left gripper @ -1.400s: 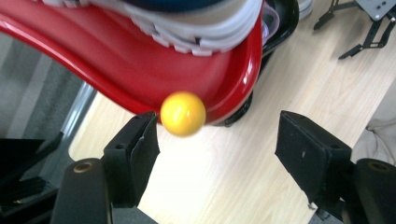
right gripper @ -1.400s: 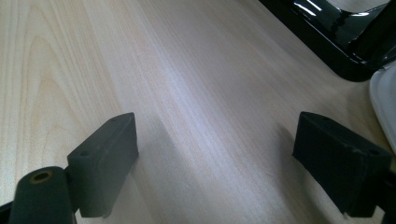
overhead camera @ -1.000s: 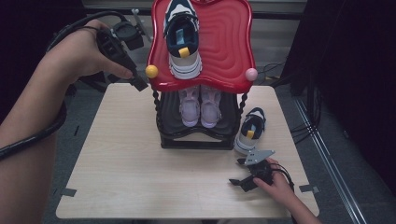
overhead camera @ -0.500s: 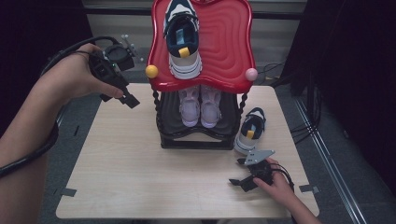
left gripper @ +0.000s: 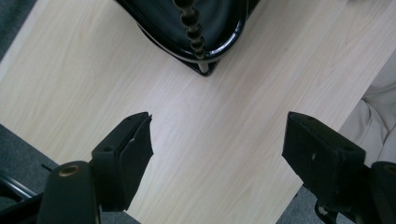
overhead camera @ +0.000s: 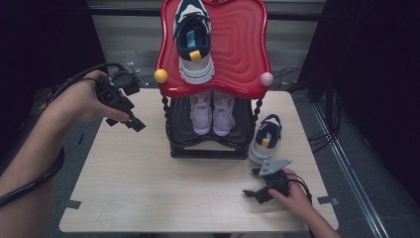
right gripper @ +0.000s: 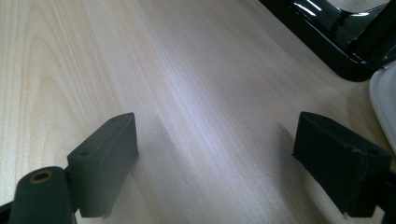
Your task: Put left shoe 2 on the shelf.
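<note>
1. The left gripper (overhead camera: pixel 134 124) hangs over the table's left edge; its jaws, just opening wider, are empty.
2. The right gripper (overhead camera: pixel 253 194) rests near right, jaws wide apart, empty.
3. A navy-and-white sneaker (overhead camera: pixel 265 140) leans against the black rack (overhead camera: pixel 208 148), right side.
4. It looks light and soft; best pinched at the stiffer heel collar.

There is 1 two-level shoe rack (overhead camera: pixel 213 148) with a glossy red wavy top shelf and a black lower shelf. There are 4 shoes: 1 navy-and-white sneaker (overhead camera: pixel 194 42) on the red shelf, 1 same navy-and-white sneaker (overhead camera: pixel 265 139) on the table beside the rack, and 2 pale lilac sneakers (overhead camera: pixel 213 111) on the black shelf. The red shelf has 2 round knobs: 1 yellow knob (overhead camera: pixel 161 76) and 1 pink knob (overhead camera: pixel 266 79). There is 1 light wooden table (overhead camera: pixel 148 188).
</note>
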The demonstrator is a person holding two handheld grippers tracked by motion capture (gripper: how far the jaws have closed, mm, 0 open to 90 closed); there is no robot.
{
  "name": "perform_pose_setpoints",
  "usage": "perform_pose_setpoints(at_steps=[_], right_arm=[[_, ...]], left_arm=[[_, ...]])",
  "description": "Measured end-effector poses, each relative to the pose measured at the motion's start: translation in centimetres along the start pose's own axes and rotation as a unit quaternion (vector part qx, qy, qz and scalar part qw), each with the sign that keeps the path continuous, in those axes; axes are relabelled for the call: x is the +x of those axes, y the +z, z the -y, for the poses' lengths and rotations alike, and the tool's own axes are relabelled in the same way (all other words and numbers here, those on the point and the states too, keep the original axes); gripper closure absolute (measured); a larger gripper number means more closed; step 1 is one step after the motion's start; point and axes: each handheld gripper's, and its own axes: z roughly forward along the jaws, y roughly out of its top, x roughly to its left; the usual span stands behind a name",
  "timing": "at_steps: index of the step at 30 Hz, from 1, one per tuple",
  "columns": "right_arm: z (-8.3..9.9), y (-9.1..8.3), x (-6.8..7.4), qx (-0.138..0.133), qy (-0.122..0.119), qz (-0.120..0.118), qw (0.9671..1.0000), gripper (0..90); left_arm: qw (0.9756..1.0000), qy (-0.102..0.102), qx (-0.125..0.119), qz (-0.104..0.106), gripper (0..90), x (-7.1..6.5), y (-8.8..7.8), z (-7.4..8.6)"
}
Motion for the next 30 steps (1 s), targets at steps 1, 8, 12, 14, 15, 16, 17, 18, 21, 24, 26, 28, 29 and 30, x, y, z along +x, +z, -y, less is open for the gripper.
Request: perform_pose_setpoints(at_steps=[1,8,12,14,15,16,17,18,21,24,26,28,29,30], right_arm=[[0.0,0.0,0.0,0.000,0.000,0.000,1.0000,12.9],[0.0,0.0,0.0,0.000,0.000,0.000,1.0000,12.9],[0.0,0.0,0.0,0.000,0.000,0.000,1.0000,12.9],[0.0,0.0,0.0,0.000,0.000,0.000,1.0000,12.9],[0.0,0.0,0.0,0.000,0.000,0.000,1.0000,12.9],[0.0,0.0,0.0,0.000,0.000,0.000,1.0000,12.9],[0.0,0.0,0.0,0.000,0.000,0.000,1.0000,12.9],[0.0,0.0,0.0,-0.001,0.000,0.000,1.0000,12.9],[0.0,0.0,0.0,-0.001,0.000,0.000,1.0000,12.9],[0.0,0.0,0.0,-0.001,0.000,0.000,1.0000,12.9],[0.0,0.0,0.0,-0.001,0.000,0.000,1.0000,12.9],[0.0,0.0,0.0,-0.001,0.000,0.000,1.0000,12.9],[0.0,0.0,0.0,-0.001,0.000,0.000,1.0000,12.9],[0.0,0.0,0.0,-0.001,0.000,0.000,1.0000,12.9]], left_arm=[[1.0000,-0.004,0.000,0.003,23.4,0.0,0.4,0.2],[0.9999,-0.004,0.000,0.013,22.3,0.0,2.4,1.2],[0.9996,-0.008,-0.002,0.027,21.5,0.0,3.8,1.8],[0.9995,-0.011,-0.002,0.030,21.5,0.1,4.6,2.1],[0.9993,-0.012,0.000,0.034,21.3,0.1,5.0,2.3],[0.9993,-0.012,0.001,0.035,21.0,0.2,5.3,2.4],[0.9992,-0.014,0.000,0.037,21.0,0.2,5.7,2.6],[0.9991,-0.014,0.003,0.040,20.9,0.3,5.9,2.7],[0.9989,-0.017,0.003,0.044,21.0,0.3,6.9,3.1],[0.9985,-0.022,0.004,0.051,21.0,0.1,8.0,3.6],[0.9983,-0.020,0.010,0.054,21.0,0.1,8.7,3.8],[0.9979,-0.023,0.012,0.059,21.0,0.1,9.3,4.0],[0.9978,-0.025,0.017,0.059,21.0,0.0,9.6,4.1],[0.9978,-0.023,0.017,0.059,21.0,0.0,9.9,4.2]])
